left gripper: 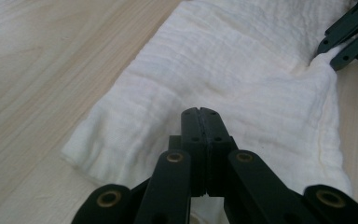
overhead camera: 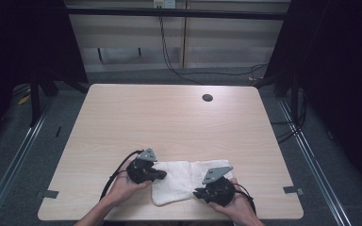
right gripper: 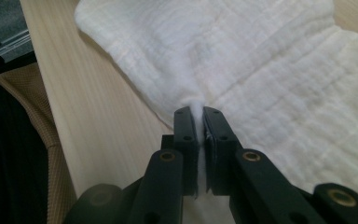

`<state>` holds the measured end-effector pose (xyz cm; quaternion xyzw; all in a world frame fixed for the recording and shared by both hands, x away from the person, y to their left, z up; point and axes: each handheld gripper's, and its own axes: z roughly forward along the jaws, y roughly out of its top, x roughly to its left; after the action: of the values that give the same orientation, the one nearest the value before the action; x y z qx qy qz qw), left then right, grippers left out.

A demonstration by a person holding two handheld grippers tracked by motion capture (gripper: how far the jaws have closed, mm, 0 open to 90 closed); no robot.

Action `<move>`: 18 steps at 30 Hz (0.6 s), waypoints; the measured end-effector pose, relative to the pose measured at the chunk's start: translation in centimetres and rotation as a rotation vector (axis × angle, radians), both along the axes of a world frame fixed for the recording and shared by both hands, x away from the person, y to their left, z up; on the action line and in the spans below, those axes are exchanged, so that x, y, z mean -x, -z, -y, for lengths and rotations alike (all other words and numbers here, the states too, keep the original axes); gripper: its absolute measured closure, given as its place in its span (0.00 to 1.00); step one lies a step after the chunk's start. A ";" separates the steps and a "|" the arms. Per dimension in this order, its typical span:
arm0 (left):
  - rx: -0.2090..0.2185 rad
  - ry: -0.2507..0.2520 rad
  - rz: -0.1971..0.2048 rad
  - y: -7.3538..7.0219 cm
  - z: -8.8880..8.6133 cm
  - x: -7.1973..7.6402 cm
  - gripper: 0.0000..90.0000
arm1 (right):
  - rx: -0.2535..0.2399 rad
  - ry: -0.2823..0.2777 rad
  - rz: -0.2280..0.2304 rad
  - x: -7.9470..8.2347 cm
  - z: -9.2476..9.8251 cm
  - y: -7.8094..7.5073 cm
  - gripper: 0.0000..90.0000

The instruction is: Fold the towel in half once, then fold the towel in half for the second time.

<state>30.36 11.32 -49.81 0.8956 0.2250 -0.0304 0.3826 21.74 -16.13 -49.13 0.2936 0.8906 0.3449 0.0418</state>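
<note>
Near worktop [overhead camera: 169, 117] front edge, right gripper [right gripper: 198, 122] pinching white cloth [overhead camera: 184, 179] edge, probably for folding; left gripper [left gripper: 199, 122] closed, empty.

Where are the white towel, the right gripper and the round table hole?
white towel [overhead camera: 176, 175]: high view, middle of its flat cloth.
right gripper [right gripper: 199, 116]: right gripper view, between its jaw tips, pinching towel fabric.
round table hole [overhead camera: 207, 98]: high view, centre of the dark opening.

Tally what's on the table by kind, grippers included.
White cloth: 1
Black two-jaw grippers: 2, the left gripper with jaws together over the cloth, the right gripper shut on the cloth's edge
Hands holding them: 2
Round hole in the table: 1
Total: 6
</note>
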 end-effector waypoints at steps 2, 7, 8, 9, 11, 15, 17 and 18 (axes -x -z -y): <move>0.005 0.015 -0.001 0.0 0.3 0.1 0.99 | -0.006 0.017 -0.006 0.3 0.7 0.0 0.94; 0.022 0.013 -0.007 -0.1 0.4 0.0 0.91 | -0.043 0.023 -0.023 0.6 1.3 0.1 0.82; 0.037 0.012 -0.002 -0.2 0.3 0.1 0.89 | -0.041 0.016 -0.021 0.6 1.1 0.0 0.76; 0.038 0.013 0.001 -0.4 0.2 0.1 0.87 | -0.049 0.017 -0.018 0.6 0.9 -0.2 0.71; 0.059 0.011 0.015 -1.3 -0.3 0.0 0.86 | -0.075 0.020 -0.017 0.5 0.7 -0.7 0.67; 0.055 -0.007 0.031 -2.1 -1.2 -0.9 0.84 | -0.110 -0.002 -0.003 0.5 -0.7 -1.7 0.66; 0.060 -0.032 0.038 -2.3 -1.5 -1.6 0.84 | -0.118 -0.032 -0.005 0.5 -1.8 -1.9 0.68; 0.052 -0.040 0.037 -2.3 -1.6 -2.1 0.83 | -0.126 -0.041 -0.011 0.5 -2.5 -1.9 0.68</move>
<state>32.47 12.88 -47.54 0.8811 0.2347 -0.0122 0.4105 21.28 -13.67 -47.19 0.2791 0.8732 0.3993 0.0114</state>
